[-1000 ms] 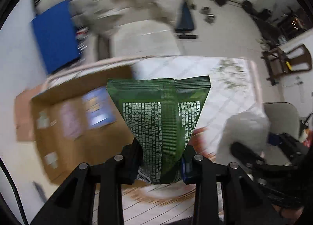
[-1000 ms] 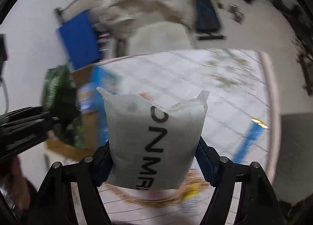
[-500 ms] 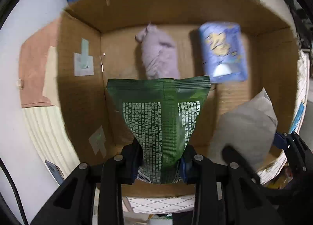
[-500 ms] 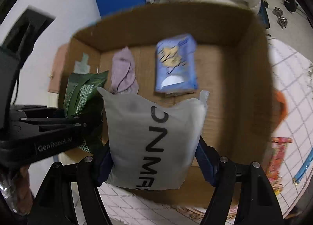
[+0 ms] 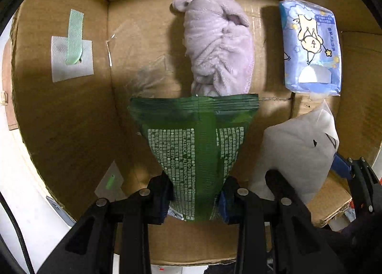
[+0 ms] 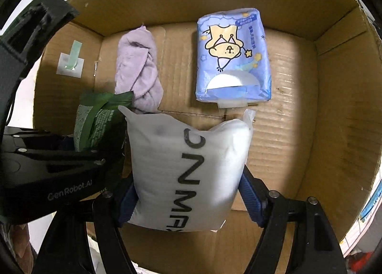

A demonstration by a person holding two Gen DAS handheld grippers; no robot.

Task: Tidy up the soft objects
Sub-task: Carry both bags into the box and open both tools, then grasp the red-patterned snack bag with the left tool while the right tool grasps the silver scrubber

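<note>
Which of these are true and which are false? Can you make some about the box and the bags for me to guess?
1. The left gripper holds a green pouch. True.
2. The right gripper is empty. False: it is shut on a white bag.
3. A purple cloth lies in the cardboard box. True.
4. The blue tissue pack is held by a gripper. False: it lies on the box floor.
5. The box holds a red ball. False: none shows.

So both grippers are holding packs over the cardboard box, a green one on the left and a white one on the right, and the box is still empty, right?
Not empty. The left wrist view shows a lilac cloth and a blue tissue pack already on the floor of the cardboard box. The rest is right.
</note>
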